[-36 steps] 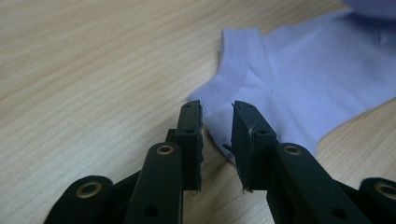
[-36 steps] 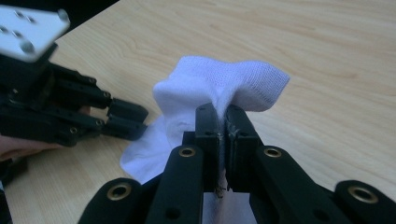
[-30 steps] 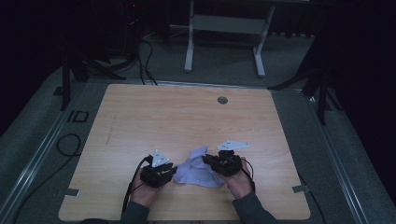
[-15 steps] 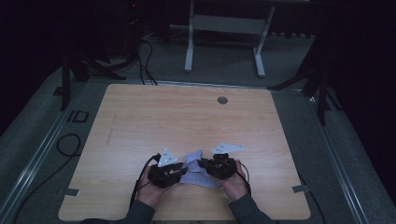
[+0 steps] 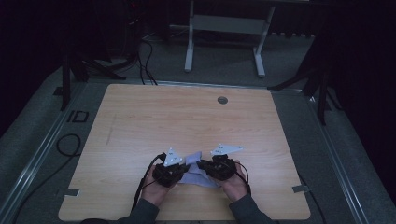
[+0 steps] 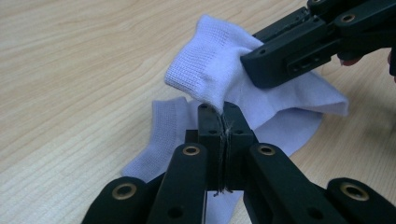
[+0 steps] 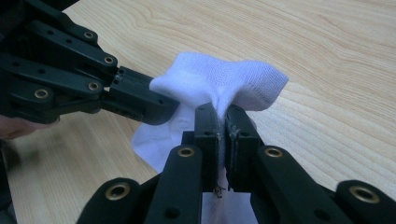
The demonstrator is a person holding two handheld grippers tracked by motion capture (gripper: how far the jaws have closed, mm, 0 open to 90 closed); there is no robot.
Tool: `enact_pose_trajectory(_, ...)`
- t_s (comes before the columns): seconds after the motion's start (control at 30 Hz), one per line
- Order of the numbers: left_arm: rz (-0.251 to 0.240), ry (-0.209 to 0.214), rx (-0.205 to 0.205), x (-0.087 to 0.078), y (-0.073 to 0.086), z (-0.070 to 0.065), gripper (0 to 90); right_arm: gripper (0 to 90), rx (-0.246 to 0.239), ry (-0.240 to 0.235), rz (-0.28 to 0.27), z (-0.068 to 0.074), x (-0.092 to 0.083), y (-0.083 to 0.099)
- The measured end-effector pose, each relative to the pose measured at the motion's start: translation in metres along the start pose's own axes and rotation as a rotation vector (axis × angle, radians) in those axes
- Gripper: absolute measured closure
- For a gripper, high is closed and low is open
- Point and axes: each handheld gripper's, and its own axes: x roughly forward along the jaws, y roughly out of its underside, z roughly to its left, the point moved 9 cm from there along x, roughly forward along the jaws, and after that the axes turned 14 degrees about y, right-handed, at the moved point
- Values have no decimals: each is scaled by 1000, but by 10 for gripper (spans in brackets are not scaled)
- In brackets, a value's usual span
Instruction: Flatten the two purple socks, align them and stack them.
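Since a second ago the two hands have come closer together and a bit nearer the person's edge of the table (image 5: 140, 121), and the cloth between them is bunched up more. The left gripper (image 6: 223, 111) has its two black jaws pressed tight together on a fold of a pale lilac sock (image 6: 215, 70). The right gripper (image 7: 221, 112) has its jaws shut on the same sock (image 7: 219, 81), pinching another fold of the ribbed cuff. The cuff puffs up above the jaws, lifted a little off the wood. A second sock (image 6: 163, 126) of the same colour lies flat on the table under the first one. In the high view the left gripper (image 5: 180, 172) and the right gripper (image 5: 201, 166) sit just beside each other near the front edge of the table, with the sock (image 5: 195, 163) between them. The person's left hand (image 5: 156, 189) and right hand (image 5: 236, 184) hold the grippers from below. A small round hole cover (image 5: 222, 100) sits far away near the back edge.
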Motion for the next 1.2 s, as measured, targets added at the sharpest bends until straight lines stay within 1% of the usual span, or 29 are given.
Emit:
enact_pose_trajectory(0.13, -6, -4, 2, -1, -1, 0, 886, 756, -1, -18, -6, 0, -3, -1)
enact_pose_trajectory(0.23, -5, -9, 4, -2, -1, 0, 886, 707, 6, -29, -22, -1, -9, -2)
enact_pose_trajectory(0.3, -10, -11, 0, -2, -1, 1, 886, 694, 13, -30, -36, -4, -15, -4)
enact_pose_trajectory(0.37, -4, -14, 1, -2, 0, 3, 887, 684, 22, -30, -53, -7, -22, -5)
enact_pose_trajectory(0.47, -8, -17, -7, -3, 0, 4, 887, 681, 36, -16, -79, -15, -33, -6)
enact_pose_trajectory(0.53, -9, -20, -6, -3, 0, 4, 886, 683, 41, 1, -78, -22, -37, -3)
enact_pose_trajectory(0.57, -9, -21, -6, -3, 0, 5, 887, 685, 45, 13, -69, -26, -38, 1)
enact_pose_trajectory(0.67, -8, -23, -7, -4, 0, 6, 887, 694, 26, 74, -21, -37, -35, 16)
enact_pose_trajectory(0.8, -5, -28, -8, -4, 1, 7, 886, 708, -6, 123, 37, -41, -27, 36)
enact_pose_trajectory(0.9, -4, -31, -14, -5, 2, 8, 886, 724, -26, 141, 63, -42, -22, 45)
enact_pose_trajectory(1.0, -4, -32, -12, -5, 2, 9, 886, 758, -43, 154, 82, -42, -18, 50)
enact_pose_trajectory(1.07, -3, -33, -13, -6, 3, 9, 886, 772, -55, 172, 97, -42, -16, 53)
enact_pose_trajectory(1.2, 1, -36, -20, -8, 5, 11, 885, 776, -63, 187, 117, -43, -13, 58)
